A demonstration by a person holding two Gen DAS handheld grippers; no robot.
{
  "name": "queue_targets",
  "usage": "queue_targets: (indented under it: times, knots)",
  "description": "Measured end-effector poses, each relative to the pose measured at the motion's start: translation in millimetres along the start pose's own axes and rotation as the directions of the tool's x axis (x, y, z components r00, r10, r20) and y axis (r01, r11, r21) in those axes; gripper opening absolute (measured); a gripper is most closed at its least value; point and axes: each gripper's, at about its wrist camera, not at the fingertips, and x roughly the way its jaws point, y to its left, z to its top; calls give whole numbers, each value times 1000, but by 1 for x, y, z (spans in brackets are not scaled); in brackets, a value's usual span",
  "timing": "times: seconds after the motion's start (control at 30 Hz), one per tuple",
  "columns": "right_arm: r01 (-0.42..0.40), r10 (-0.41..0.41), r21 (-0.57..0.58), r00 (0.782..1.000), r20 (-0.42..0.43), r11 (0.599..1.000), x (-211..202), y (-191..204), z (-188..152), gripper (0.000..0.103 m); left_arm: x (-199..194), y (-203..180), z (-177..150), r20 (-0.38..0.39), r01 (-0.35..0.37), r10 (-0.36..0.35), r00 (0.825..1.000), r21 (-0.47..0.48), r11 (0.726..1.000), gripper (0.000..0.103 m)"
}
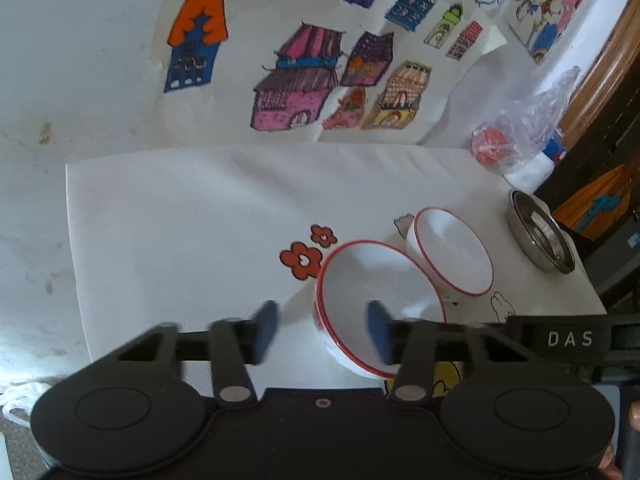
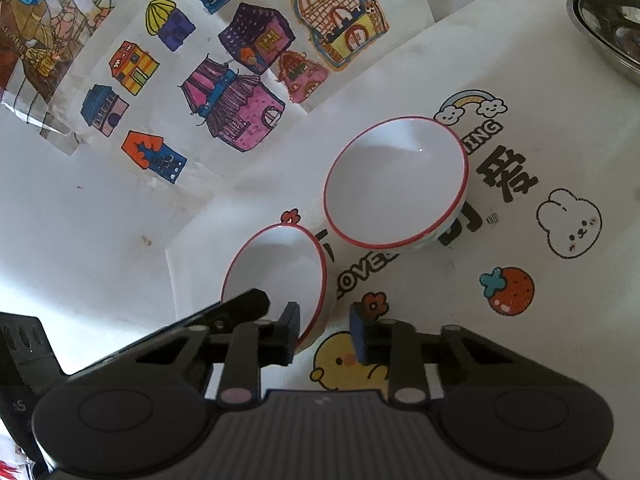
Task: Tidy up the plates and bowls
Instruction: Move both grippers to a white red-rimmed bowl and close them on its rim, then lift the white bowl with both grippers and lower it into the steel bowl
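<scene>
- White printed cloth (image 2: pixel 520 60) covers the table, house drawings (image 1: pixel 296 80) beyond it
- Two red-rimmed bowls, near bowl (image 1: pixel 376 304) beside far bowl (image 1: pixel 452 252), steel dish (image 1: pixel 540 236) at the table edge
- Left gripper (image 1: pixel 322 330) jaws spread at the near bowl's rim
- Right gripper (image 2: pixel 325 334) jaws spread too, straddling that rim, gripping nothing

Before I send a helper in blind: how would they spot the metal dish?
Start at the white printed cloth on the table. Two red-rimmed white bowls sit on it; past the farther bowl, by the cloth's edge, is the metal dish. It alone is shiny steel, with no red rim.
</scene>
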Motion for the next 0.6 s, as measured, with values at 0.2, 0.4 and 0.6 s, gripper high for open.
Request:
queue_targets:
  times: [0.2, 0.4, 0.6]
  knots:
    - [-11, 11, -2, 1000, 8, 1000, 0, 1, -2, 19, 0, -1, -1, -6, 7, -7, 1000, -6, 1000, 20]
    - [-10, 11, -10, 1000, 14, 1000, 1, -1, -3, 18, 0, -4, -3, 2, -13, 13, 1000, -5, 1000, 19]
    - [15, -14, -38, 999, 35, 999, -4, 4, -8, 16, -6, -8, -5, 10, -8, 8, 1000, -12, 1000, 18]
